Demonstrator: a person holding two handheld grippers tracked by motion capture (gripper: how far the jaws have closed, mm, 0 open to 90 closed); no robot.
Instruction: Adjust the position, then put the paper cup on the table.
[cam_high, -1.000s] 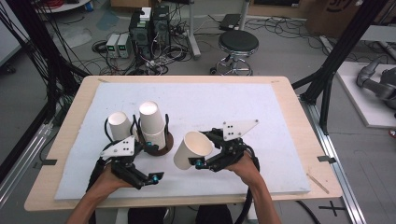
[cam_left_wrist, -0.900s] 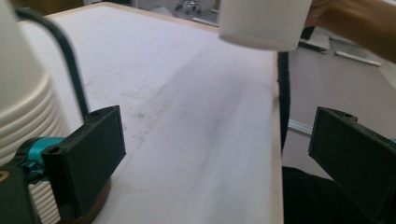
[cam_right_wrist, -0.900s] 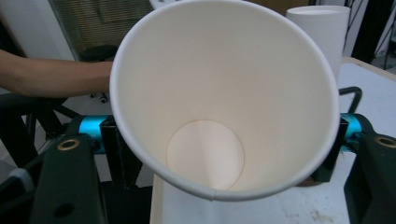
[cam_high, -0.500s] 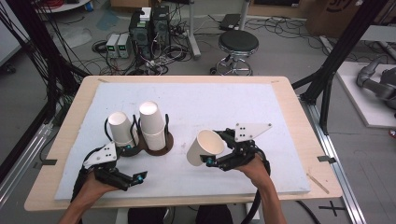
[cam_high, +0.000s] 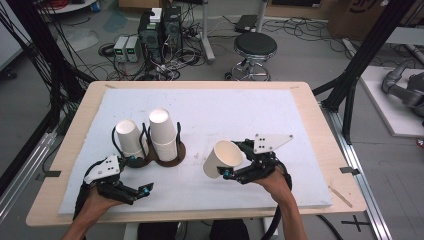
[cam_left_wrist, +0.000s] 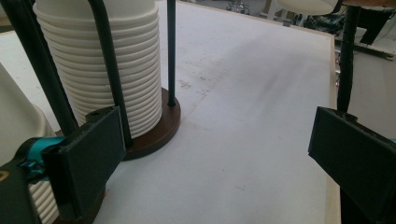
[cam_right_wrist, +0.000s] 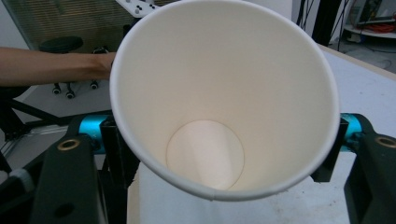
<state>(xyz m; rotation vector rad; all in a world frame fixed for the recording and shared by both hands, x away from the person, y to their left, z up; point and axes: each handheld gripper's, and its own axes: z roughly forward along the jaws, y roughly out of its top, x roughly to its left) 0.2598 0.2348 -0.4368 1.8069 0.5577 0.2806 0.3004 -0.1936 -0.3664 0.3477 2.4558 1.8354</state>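
Note:
Two stacks of white paper cups, a left stack (cam_high: 129, 137) and a right stack (cam_high: 162, 132), stand upside down in a brown holder (cam_high: 172, 154) with black wire posts. My right gripper (cam_high: 239, 172) is shut on a single white paper cup (cam_high: 223, 158), held tilted above the mat right of the holder. In the right gripper view the cup's (cam_right_wrist: 224, 102) open mouth faces the camera between the jaws of the right gripper (cam_right_wrist: 224, 140). My left gripper (cam_high: 134, 192) hangs open near the front left edge. The left gripper view shows it (cam_left_wrist: 219, 154) wide open beside the ribbed stack (cam_left_wrist: 107, 60).
A white mat (cam_high: 240, 115) covers the wooden table (cam_high: 320, 130). The holder's round base (cam_left_wrist: 161, 123) and thin posts stand just ahead of the left jaw. Behind the table are a black stool (cam_high: 255, 47) and computer boxes (cam_high: 160, 25) on the floor.
My left gripper has drawn back from the holder toward the front left edge. The right gripper has carried the cup a little to the right.

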